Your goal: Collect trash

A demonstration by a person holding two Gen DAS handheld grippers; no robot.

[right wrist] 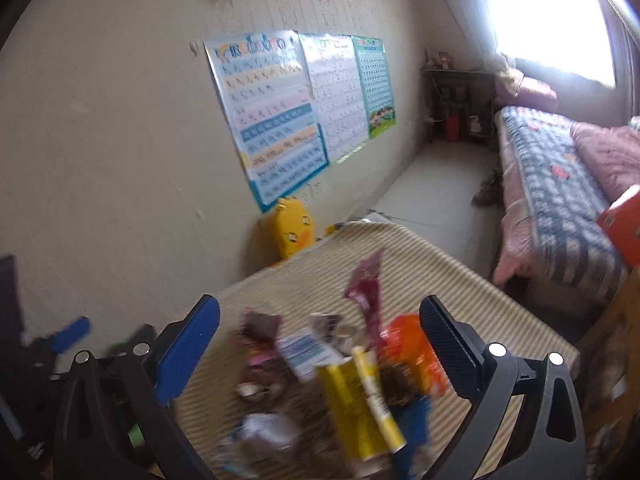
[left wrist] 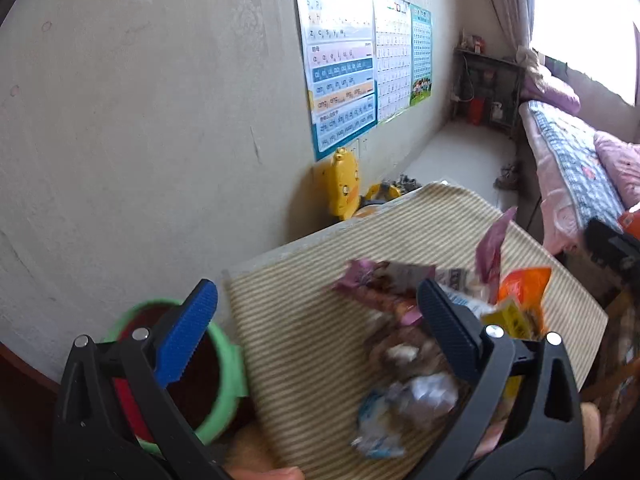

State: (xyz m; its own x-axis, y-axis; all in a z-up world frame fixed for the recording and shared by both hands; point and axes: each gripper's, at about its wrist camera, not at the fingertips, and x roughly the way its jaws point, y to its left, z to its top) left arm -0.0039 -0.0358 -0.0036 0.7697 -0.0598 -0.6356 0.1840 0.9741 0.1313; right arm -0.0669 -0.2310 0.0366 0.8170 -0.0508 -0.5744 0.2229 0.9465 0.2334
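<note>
A pile of trash wrappers lies on a striped table mat; it holds purple, orange, yellow and white packets. The same pile shows blurred in the right wrist view, with a yellow packet in front. A red bin with a green rim stands at the table's left edge. My left gripper is open and empty above the mat, between bin and pile. My right gripper is open and empty over the pile. The left gripper's blue pad shows at the right wrist view's far left.
A wall with learning posters runs along the left. A yellow duck-shaped toy stands behind the table. A bed with pink and blue bedding is at the right, a small shelf by the window.
</note>
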